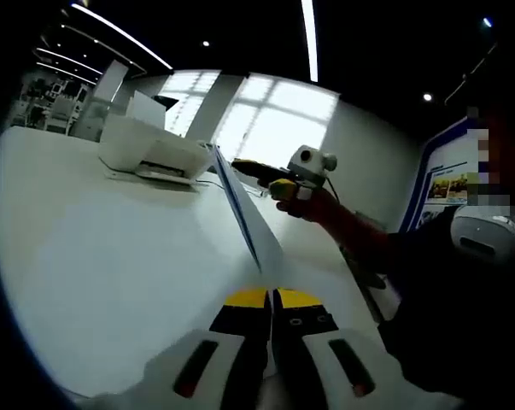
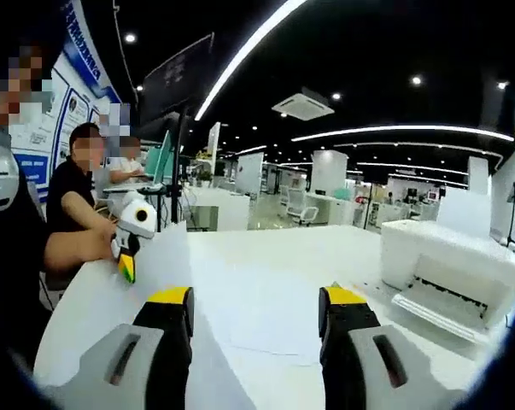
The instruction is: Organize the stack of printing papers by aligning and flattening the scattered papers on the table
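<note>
The left tool [image 1: 270, 301] is clamped on the near edge of the paper stack [image 1: 244, 213], which stands lifted on edge above the white surface [image 1: 112, 256], while the right tool [image 2: 255, 307] hangs with its jaws apart over loose sheets [image 2: 266, 316] lying flat on that surface. With the stack pinched at one spot only, I judge it may fan, sag or slip out unevenly if tapped down crooked, and the open tool could scuff the flat sheets. Beyond the stack a white printer [image 1: 155, 149] sits on the surface, close enough to crowd a wide swing, and people [image 2: 82, 184] sit at a desk farther back.
</note>
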A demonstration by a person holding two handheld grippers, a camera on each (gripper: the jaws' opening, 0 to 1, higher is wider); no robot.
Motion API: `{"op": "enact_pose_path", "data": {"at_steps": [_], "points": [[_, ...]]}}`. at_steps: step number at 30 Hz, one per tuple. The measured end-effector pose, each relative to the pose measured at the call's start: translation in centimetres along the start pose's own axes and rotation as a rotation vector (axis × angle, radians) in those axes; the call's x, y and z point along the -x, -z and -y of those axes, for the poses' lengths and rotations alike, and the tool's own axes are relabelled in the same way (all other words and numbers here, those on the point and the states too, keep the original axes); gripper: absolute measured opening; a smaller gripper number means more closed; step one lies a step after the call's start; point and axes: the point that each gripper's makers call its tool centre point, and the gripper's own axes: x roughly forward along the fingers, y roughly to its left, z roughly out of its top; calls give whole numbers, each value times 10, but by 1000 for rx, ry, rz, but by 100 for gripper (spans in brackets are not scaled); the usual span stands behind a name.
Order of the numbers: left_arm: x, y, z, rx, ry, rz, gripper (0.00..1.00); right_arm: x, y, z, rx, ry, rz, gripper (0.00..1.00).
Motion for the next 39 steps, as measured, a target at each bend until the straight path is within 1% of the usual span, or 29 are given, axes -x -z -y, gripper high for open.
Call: {"op": "enact_pose_path", "data": {"at_steps": [3, 5, 7, 10, 12, 16, 20, 23, 29, 32, 39], "points": [[-2, 3, 5, 0, -1, -3, 7, -3, 6, 8, -15, 15, -24, 55], [-2, 3, 4, 0, -1, -3, 7, -6, 10, 13, -48, 24, -37, 55], [-4, 5, 9, 0, -2, -4, 7, -10, 14, 18, -61, 35, -52, 55], [-5, 6, 12, 0, -2, -4, 7, -16, 22, 26, -88, 47, -77, 55], [-6, 6, 13, -1, -2, -5, 7, -21, 27, 29, -103, 54, -98, 55], [-6, 7, 15, -1, -2, -5, 7, -29, 34, 36, -116, 68, -115, 56], [-7, 8, 17, -1, -2, -5, 7, -33, 41, 44, -110, 90, -138, 56], [-8, 8, 19, -1, -2, -5, 7, -35, 49, 51, -111, 109, -167, 56], [-10, 11, 22, 0, -3, -11, 7, -42, 66, 60, -77, 138, -238, 57], [-11, 12, 25, 0, -3, -11, 7, -45, 69, 67, -73, 168, -248, 56], [-11, 12, 24, 1, -3, -12, 7, -50, 82, 72, -66, 182, -288, 56]]}}
